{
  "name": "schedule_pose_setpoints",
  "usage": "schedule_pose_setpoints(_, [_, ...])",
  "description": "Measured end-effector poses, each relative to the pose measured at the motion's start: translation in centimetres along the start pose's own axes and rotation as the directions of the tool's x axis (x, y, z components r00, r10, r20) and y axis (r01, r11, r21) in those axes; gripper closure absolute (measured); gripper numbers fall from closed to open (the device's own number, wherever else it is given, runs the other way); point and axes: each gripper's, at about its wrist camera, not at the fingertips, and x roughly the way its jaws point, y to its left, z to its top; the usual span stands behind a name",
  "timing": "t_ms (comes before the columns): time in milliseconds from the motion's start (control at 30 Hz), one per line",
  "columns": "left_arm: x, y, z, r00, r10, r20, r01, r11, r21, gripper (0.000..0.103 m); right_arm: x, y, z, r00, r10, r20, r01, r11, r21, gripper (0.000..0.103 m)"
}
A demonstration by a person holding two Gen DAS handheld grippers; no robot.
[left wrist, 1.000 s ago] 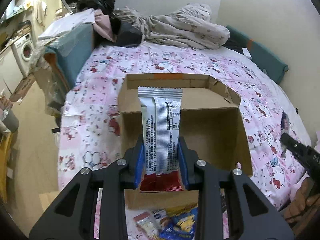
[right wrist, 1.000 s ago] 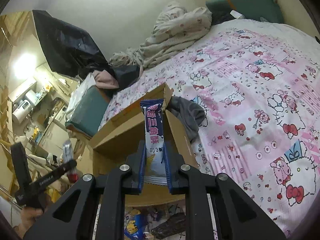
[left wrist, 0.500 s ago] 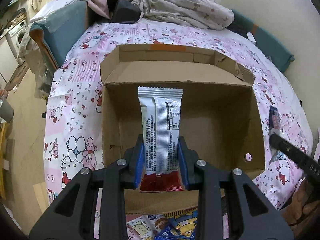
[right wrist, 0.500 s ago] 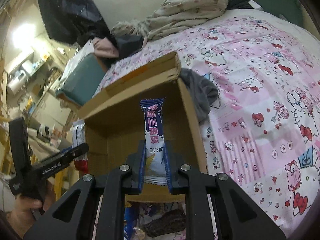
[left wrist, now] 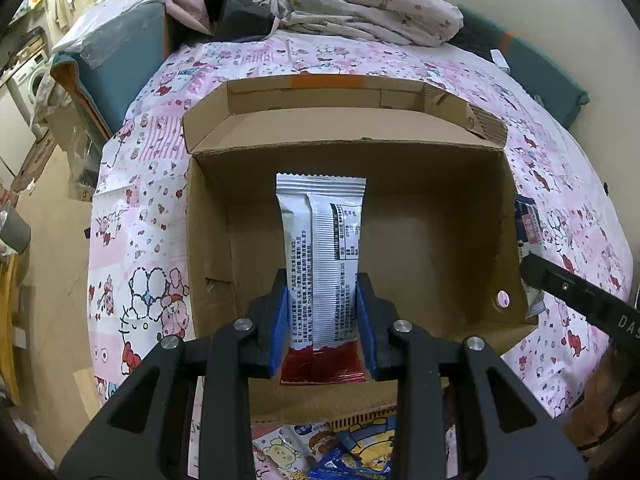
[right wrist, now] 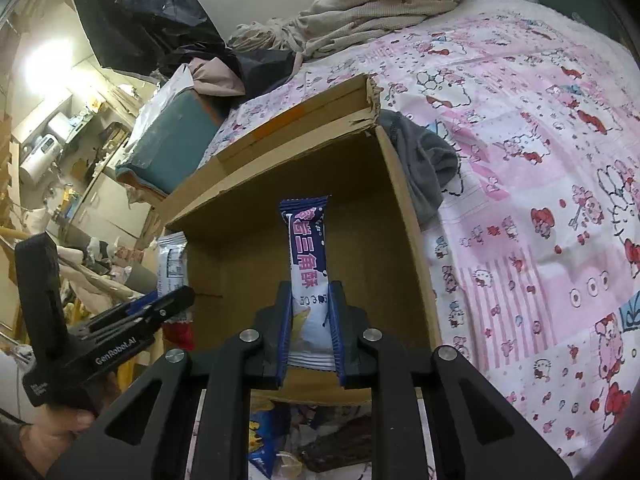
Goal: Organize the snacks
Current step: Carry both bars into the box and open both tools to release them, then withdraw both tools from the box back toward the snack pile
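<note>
Cluttered bedroom; open cardboard box [left wrist: 400,240] on pink cartoon-print bed [left wrist: 136,216]. Left gripper [left wrist: 322,312] jaws clamping silver packet [left wrist: 320,248], right gripper [right wrist: 310,320] jaws clamping purple packet [right wrist: 306,256], both over box.

silver snack packet [left wrist: 320,248] with red bottom end, upright, printed back facing camera, over open cardboard box [left wrist: 448,240]. blue-purple snack bar [right wrist: 307,256] with pink lettering, upright over same box, near its right wall. loose snack packs [left wrist: 352,448] just in front of box, maybe four, partly hidden.
</note>
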Motion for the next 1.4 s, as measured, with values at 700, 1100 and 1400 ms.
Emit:
schedule_pose_setpoints(700, [-4.0, 1.7, -0.5, 0.991, 0.003, 0.133, 0.003, 0.999, -0.039, 0.015, -2.8, 1.3, -0.4, 0.998, -0.015, 0.068, 0.016, 1.000, -0.018, 0.029])
schedule_pose_setpoints(1100, [-6.3, 3.3, -2.8, 0.992, 0.007, 0.128, 0.005, 0.996, -0.093, 0.015, -5.2, 2.4, -2.9, 0.998, -0.024, 0.056, 0.026, 0.999, -0.032, 0.022])
schedule_pose_setpoints(1400, [-8.4, 5.0, -5.0, 0.988, -0.023, 0.153, 0.044, 0.990, -0.134, 0.015, -6.9, 2.5, -5.2, 0.997, -0.043, 0.066, 0.044, 0.999, -0.015, 0.011])
